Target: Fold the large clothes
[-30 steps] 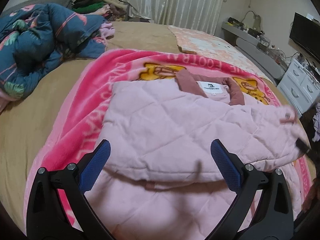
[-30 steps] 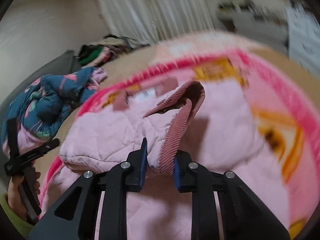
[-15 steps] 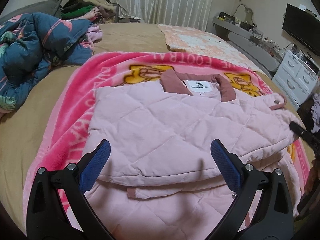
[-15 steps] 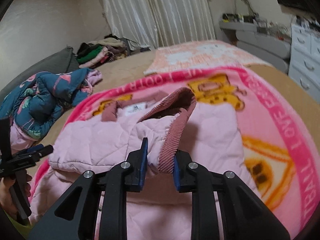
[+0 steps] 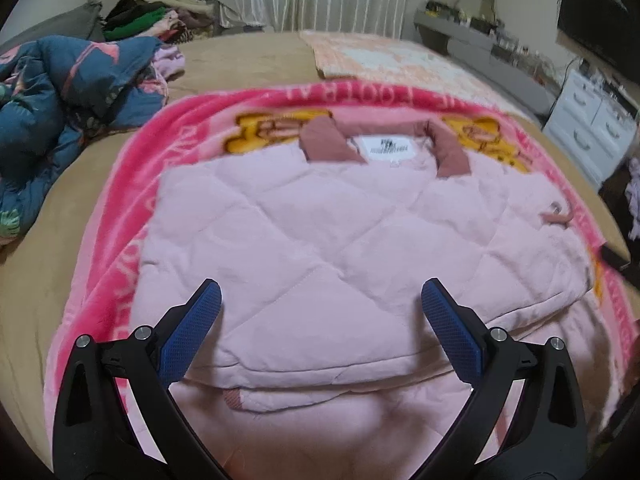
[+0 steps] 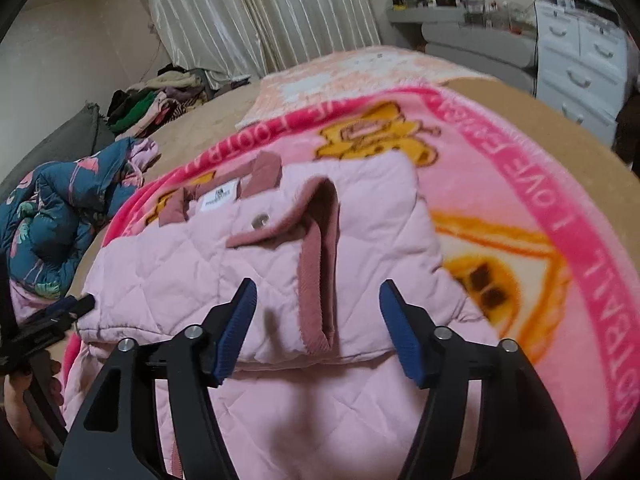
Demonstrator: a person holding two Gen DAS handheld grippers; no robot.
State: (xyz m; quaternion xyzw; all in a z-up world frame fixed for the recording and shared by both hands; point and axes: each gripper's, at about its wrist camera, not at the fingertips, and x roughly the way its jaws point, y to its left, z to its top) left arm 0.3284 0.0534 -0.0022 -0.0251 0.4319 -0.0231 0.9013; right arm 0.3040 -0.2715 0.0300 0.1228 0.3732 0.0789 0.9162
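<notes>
A pale pink quilted jacket (image 5: 304, 240) with a dusty-rose collar (image 5: 328, 142) lies partly folded on a pink cartoon blanket (image 5: 120, 216). My left gripper (image 5: 320, 300) hovers open over its near folded edge, nothing between the blue pads. In the right wrist view the jacket (image 6: 168, 264) has a sleeve laid across it, and the sleeve's ribbed rose cuff (image 6: 316, 280) rests on the fabric. My right gripper (image 6: 316, 304) is opening; the cuff lies loose between the spread pads, which do not press it. The left gripper (image 6: 52, 312) and a hand show at that view's left edge.
A crumpled dark blue floral duvet (image 5: 60, 92) lies at the left of the tan bed (image 5: 248, 64). Piled clothes (image 5: 152, 20) sit by the curtains. A peach blanket (image 5: 384, 56) lies behind. White drawers (image 5: 592, 128) and a grey shelf stand right of the bed.
My right gripper went from shut on the sleeve cuff to open, and the cuff dropped flat onto the jacket. My left gripper moved closer over the jacket and stayed open.
</notes>
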